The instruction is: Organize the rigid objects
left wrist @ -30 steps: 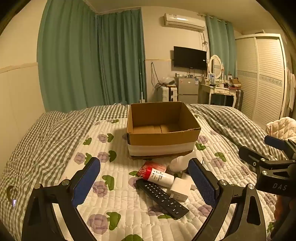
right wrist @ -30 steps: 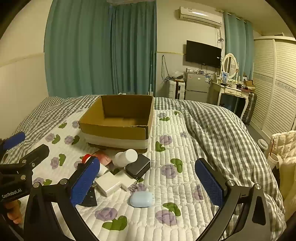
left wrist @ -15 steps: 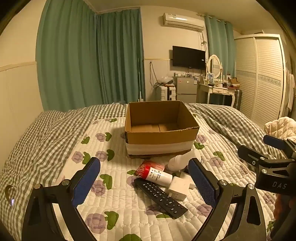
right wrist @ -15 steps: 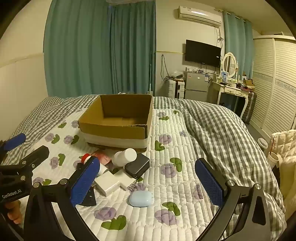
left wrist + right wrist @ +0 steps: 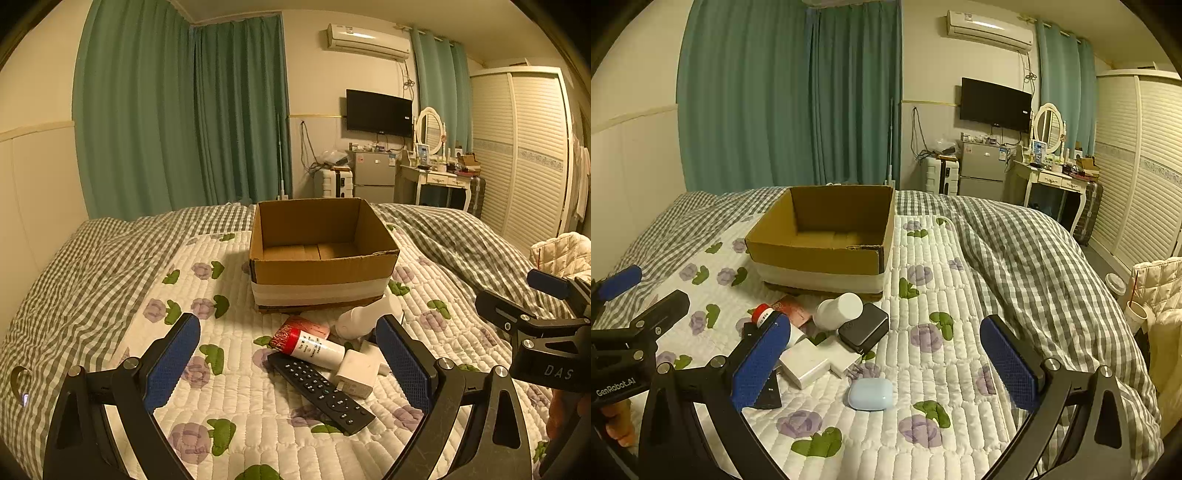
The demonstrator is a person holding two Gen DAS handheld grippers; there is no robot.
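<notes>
Floral quilt [image 5: 229, 398], "GenRobot.AI" left gripper [image 5: 617, 332], "DAS" right gripper [image 5: 546, 332]

Readable: "DAS" in pale letters on the black body of the right gripper [image 5: 546, 291], seen from the left wrist; "GenRobot.AI" in white on the black body of the left gripper [image 5: 635, 295], seen from the right wrist. Print on the white tube [image 5: 314, 345] too small to read.

Green curtains [image 5: 184, 118], wall TV [image 5: 378, 112], louvred wardrobe [image 5: 532, 147], possibly a small fridge [image 5: 373, 177].

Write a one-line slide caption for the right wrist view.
Open right gripper above a blue earbud case and clutter before an empty cardboard box.
</notes>
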